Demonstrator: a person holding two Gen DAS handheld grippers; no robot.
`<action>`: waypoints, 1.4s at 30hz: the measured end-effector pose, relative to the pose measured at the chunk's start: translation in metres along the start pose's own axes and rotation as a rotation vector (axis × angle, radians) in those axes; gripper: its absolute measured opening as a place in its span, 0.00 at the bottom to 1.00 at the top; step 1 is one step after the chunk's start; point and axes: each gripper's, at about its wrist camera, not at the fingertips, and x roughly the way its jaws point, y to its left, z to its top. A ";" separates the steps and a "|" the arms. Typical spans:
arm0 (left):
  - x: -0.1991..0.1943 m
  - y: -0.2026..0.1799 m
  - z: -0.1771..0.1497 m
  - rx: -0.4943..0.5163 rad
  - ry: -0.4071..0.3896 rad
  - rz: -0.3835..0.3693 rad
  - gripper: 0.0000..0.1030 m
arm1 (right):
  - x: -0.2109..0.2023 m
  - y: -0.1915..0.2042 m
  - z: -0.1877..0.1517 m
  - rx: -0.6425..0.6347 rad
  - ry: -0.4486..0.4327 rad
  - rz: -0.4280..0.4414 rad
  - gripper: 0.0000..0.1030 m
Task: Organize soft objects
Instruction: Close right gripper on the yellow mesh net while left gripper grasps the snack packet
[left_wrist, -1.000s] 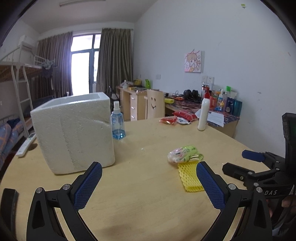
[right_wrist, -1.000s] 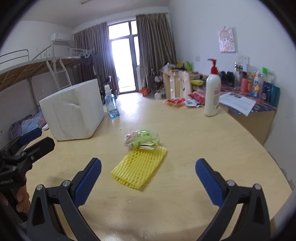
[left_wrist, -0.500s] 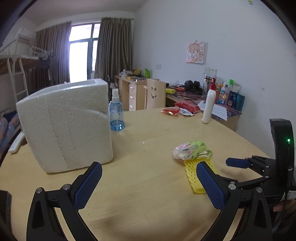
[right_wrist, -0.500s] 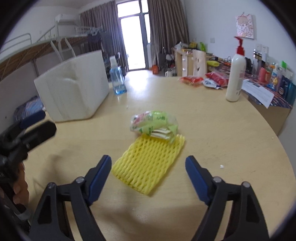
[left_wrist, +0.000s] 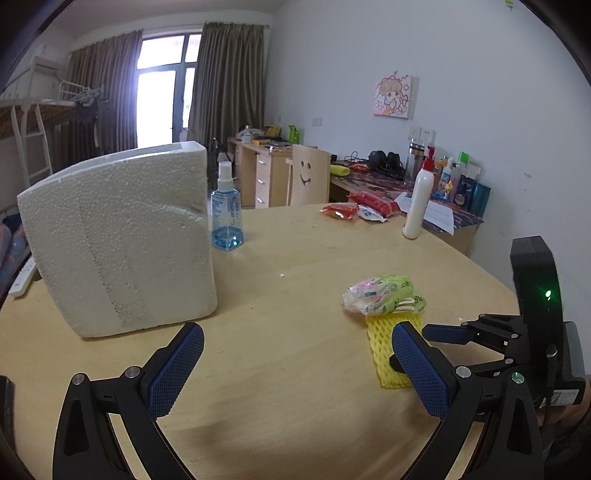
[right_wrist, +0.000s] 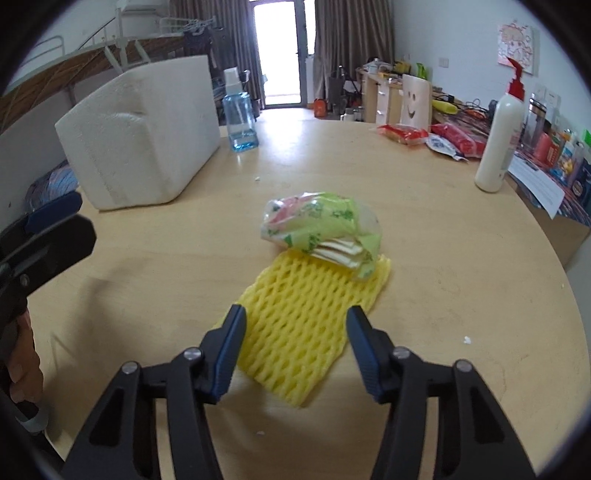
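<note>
A yellow foam net (right_wrist: 310, 317) lies flat on the round wooden table (right_wrist: 461, 266). A green and pink plastic packet (right_wrist: 321, 225) rests on its far end. My right gripper (right_wrist: 295, 347) is open, low over the net's near end, with the net between its fingers. In the left wrist view the net (left_wrist: 384, 350) and packet (left_wrist: 382, 295) lie to the right. My left gripper (left_wrist: 295, 369) is open and empty above bare table. The right gripper (left_wrist: 443, 334) shows there beside the net.
A white foam box (left_wrist: 118, 240) stands at the left, with a blue spray bottle (left_wrist: 226, 218) beside it. A white pump bottle (left_wrist: 417, 206) and red snack packets (left_wrist: 340, 211) sit at the table's far edge. A desk stands behind.
My right gripper has moved forward and down onto the net's near end, and its jaws have narrowed. My left gripper has shifted slightly closer to the foam box.
</note>
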 end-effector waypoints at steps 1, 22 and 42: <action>0.000 0.000 0.000 0.000 0.000 0.000 0.99 | 0.000 0.001 -0.001 -0.009 0.002 -0.003 0.59; 0.012 -0.036 0.013 0.077 0.025 -0.050 0.99 | -0.027 -0.030 -0.019 0.010 -0.043 0.070 0.12; 0.067 -0.076 0.021 0.268 0.093 -0.172 0.95 | -0.047 -0.071 -0.044 0.121 -0.070 0.044 0.12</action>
